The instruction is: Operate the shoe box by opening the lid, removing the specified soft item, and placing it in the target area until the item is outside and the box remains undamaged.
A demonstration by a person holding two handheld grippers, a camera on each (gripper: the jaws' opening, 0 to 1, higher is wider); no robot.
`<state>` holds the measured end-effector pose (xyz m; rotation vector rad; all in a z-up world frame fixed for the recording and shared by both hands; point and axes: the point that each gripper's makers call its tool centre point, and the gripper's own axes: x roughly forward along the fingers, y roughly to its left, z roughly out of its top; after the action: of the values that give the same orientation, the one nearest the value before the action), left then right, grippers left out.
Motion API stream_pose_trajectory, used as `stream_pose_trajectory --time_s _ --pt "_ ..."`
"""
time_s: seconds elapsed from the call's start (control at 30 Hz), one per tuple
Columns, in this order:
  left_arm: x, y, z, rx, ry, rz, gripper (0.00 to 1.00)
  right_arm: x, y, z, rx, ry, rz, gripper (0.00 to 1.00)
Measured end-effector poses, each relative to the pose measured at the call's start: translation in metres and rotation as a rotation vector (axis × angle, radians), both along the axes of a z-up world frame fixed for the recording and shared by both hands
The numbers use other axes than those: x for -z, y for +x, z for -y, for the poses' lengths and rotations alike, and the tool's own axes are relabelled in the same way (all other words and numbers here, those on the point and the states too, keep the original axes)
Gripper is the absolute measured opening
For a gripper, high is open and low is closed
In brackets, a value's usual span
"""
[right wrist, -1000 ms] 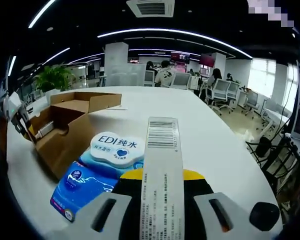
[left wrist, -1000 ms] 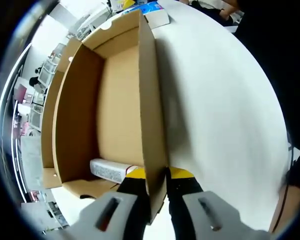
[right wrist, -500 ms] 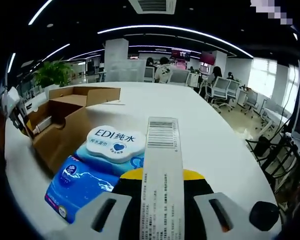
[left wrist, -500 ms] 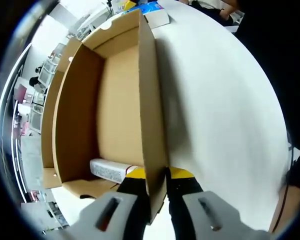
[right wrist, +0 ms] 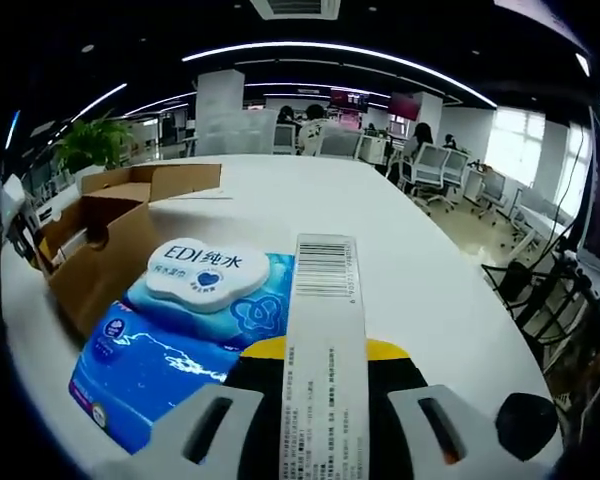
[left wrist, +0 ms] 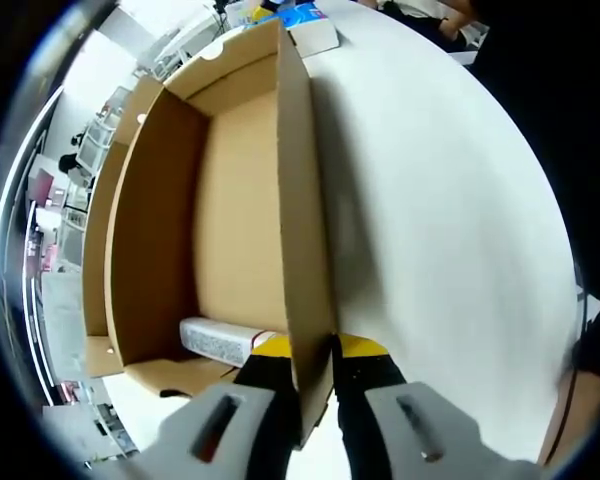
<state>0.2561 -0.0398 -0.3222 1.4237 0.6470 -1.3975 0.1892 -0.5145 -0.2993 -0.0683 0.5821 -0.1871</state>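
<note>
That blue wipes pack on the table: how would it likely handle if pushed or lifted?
The wipes pack looks like a soft film pouch, so it would probably sag rather than stay stiff. Its glossy wrap may be slippery. Lying flat and broad on the table, it seems unlikely to roll or tip; the raised white lid looks rigid.

Bright ceiling strips overhead, table nearly blown out white, soft shadow by the box, edges heavily bent.

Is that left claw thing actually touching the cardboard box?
Touching. In the left gripper view, the left gripper has its two yellow-tipped jaws closed on either side of the cardboard box wall, which runs straight down between them.
</note>
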Motion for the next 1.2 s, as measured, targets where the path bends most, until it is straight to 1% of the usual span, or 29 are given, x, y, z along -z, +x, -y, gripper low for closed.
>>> stream_pose_trajectory --time_s 0.03,0.23,0.27,0.33,0.4,0.8,0.97,1.03,1.1,1.2 --pt "0.0 0.0 0.0 0.001 0.0 0.0 0.1 0.004 -0.001 0.004 0.014 0.008 -0.008 0.22" --pt "0.0 0.0 0.0 0.0 0.0 0.001 0.1 0.014 -0.001 0.003 0.011 0.012 -0.032 0.22" --pt "0.0 0.0 0.0 0.0 0.0 0.001 0.1 0.021 -0.001 0.005 0.017 0.014 -0.045 0.22" --pt "-0.001 0.0 0.0 0.001 0.0 0.001 0.1 0.022 -0.001 0.005 0.023 0.033 -0.04 0.22" --pt "-0.001 0.0 0.0 0.001 0.0 0.001 0.1 0.021 -0.001 0.006 0.028 0.032 -0.039 0.22" --pt "-0.001 0.0 0.0 0.001 0.0 0.001 0.1 0.031 -0.006 0.012 0.051 0.053 -0.073 0.22" --pt "-0.001 0.0 0.0 0.001 0.002 0.003 0.1 0.03 -0.006 0.012 0.046 0.05 -0.075 0.23" --pt "-0.001 0.0 0.0 0.0 0.005 0.003 0.1 0.026 -0.007 0.011 0.038 0.043 -0.07 0.23" --pt "-0.001 0.0 0.0 0.0 0.005 0.004 0.1 0.017 -0.008 0.009 0.035 0.031 -0.053 0.23" --pt "-0.001 0.0 0.0 0.0 0.005 0.006 0.1 0.014 -0.01 0.008 0.031 0.022 -0.054 0.23"
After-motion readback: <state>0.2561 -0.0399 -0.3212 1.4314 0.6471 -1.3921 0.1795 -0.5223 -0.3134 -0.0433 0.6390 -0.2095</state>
